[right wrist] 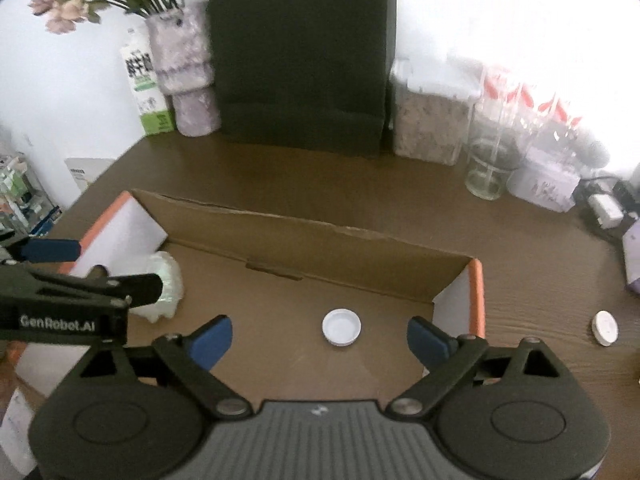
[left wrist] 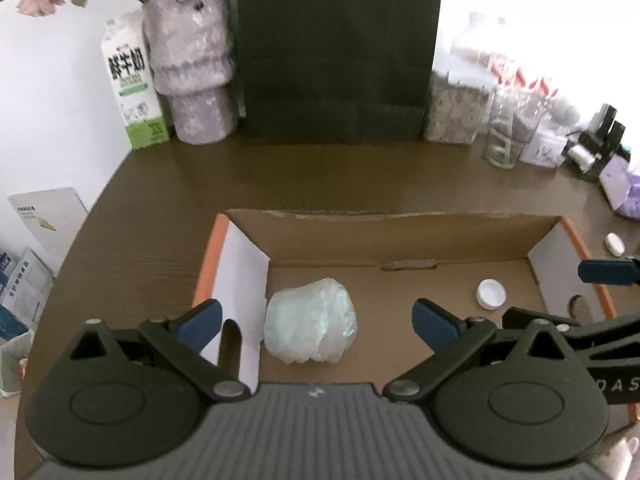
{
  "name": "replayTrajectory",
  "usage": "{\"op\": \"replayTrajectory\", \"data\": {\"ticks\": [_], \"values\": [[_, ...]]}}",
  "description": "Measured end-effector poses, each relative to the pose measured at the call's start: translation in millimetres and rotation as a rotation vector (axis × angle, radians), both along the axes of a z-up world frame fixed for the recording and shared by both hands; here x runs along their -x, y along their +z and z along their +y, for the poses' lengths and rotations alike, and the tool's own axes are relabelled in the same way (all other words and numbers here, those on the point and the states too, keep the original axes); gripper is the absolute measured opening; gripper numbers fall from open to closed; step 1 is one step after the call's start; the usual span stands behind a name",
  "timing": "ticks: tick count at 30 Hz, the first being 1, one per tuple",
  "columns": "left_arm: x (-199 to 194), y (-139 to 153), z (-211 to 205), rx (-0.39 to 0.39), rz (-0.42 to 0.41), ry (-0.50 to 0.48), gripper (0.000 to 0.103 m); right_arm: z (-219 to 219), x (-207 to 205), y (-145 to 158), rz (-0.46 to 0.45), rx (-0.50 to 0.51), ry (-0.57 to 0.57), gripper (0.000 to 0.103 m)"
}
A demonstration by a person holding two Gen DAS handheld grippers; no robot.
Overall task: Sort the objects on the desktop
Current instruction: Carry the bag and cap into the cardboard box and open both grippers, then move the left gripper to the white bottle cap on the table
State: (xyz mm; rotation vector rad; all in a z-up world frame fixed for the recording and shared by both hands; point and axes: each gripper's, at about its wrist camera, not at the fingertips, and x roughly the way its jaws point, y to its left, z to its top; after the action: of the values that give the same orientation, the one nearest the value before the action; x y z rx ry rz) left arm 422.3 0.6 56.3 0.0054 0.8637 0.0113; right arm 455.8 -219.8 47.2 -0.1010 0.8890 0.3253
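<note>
A crumpled wad (left wrist: 310, 320) and a white cap (right wrist: 341, 327) are seen lying in the cardboard box (right wrist: 320, 236), between the spread, empty fingers of the left gripper (left wrist: 318, 322) and right gripper (right wrist: 320, 338). A second cap (right wrist: 605, 328) is left on the surface, right of the right fingers.

A dark green paper bag (left wrist: 338, 56) stands upright at the rear of the desk (left wrist: 160, 216). To its left stand a vase of pink flowers (left wrist: 192, 68) and a milk carton (left wrist: 134, 84); to its right stand a filled clear container (left wrist: 456, 108) and an empty glass jar (left wrist: 506, 140)
</note>
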Motion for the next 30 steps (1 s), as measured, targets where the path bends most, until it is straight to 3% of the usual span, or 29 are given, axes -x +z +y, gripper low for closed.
{"op": "replayTrajectory", "data": {"ticks": [5, 16, 23, 30], "values": [[31.3, 21.8, 3.6, 0.022, -0.075, -0.008, 0.103, -3.0, 31.5, 25.8, -0.076, -0.009, 0.007, 0.101], [128.2, 54.1, 39.6, 0.081, -0.270, 0.020, 0.103, -25.3, 124.6, 66.3, -0.251, -0.046, 0.034, 0.103], [200.9, 48.6, 65.2, 0.072, -0.395, 0.044, 0.103, -45.3, 193.9, 54.2, -0.323, -0.062, 0.042, 0.103], [266.4, 21.3, 85.3, 0.055, -0.482, 0.092, 0.103, -66.4, 262.2, 25.1, -0.378, -0.097, 0.003, 0.103]]}}
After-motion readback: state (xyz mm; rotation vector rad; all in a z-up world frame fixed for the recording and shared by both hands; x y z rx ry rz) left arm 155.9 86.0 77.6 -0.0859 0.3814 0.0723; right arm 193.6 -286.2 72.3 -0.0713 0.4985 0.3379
